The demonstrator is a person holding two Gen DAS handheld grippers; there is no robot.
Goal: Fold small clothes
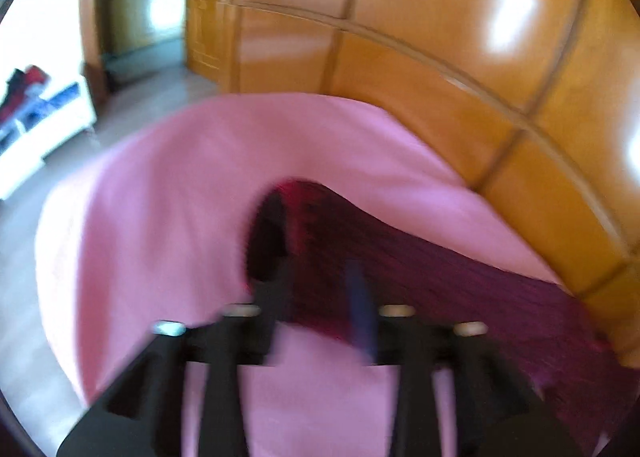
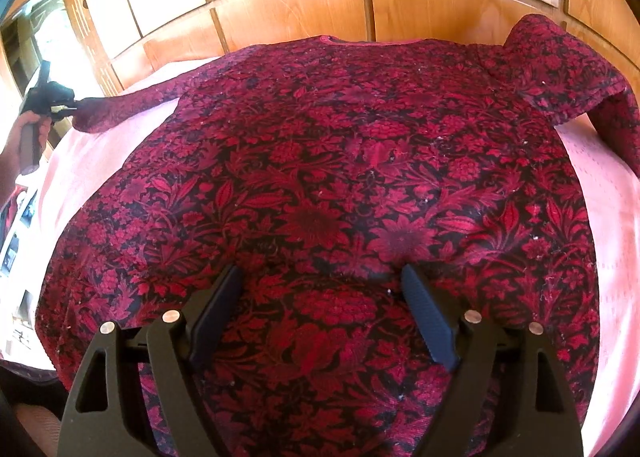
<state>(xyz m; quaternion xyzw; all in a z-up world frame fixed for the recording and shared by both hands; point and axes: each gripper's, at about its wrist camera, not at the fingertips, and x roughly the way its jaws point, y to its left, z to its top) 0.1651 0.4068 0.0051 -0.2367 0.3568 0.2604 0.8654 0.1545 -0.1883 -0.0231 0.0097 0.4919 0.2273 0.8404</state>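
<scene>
On pink bed sheet (image 2: 600, 193), red floral top (image 2: 340, 185) lies spread flat, no fold made yet. Left gripper (image 2: 60, 107) jaws clamped on left sleeve (image 2: 124, 107), drawn outward. Right gripper (image 2: 320, 317) jaws apart above hem. Right sleeve (image 2: 560, 69) partly doubled over; body folds all remain.

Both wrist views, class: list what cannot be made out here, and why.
- Left gripper grip on the sleeve: left wrist view, motion blur.
- Garment hem: right wrist view, cut off by the bottom edge and the right gripper.
- Left gripper in the right wrist view: too small at the edge.
</scene>
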